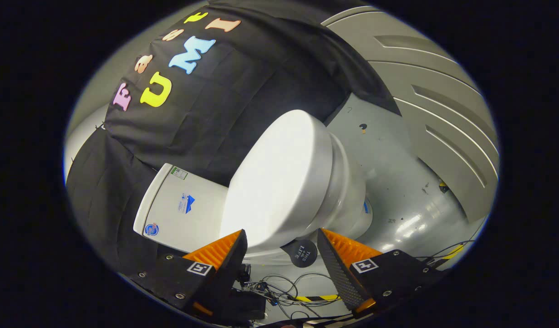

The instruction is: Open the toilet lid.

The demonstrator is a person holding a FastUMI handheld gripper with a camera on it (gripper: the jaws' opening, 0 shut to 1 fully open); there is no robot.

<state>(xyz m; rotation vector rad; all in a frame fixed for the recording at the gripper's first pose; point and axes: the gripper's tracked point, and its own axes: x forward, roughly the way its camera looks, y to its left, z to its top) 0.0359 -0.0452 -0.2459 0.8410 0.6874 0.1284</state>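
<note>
A white toilet stands just ahead of the fingers, seen tilted. Its lid (279,182) is down, flat on the bowl (348,191), smooth and glossy. The white tank (181,207) with several stickers sits behind the lid, against the black cloth wall. My gripper (282,241) is open, its two fingers spread wide with nothing between them. The lid's side edge lies just beyond the gap between the fingertips, and I see no contact.
A grey glossy floor (398,182) lies around the toilet's base. A grey panelled wall (443,105) stands beyond the bowl. A round black disc (303,253) and loose cables (284,291) lie on the floor between the fingers, near a black-and-yellow tape strip (318,298).
</note>
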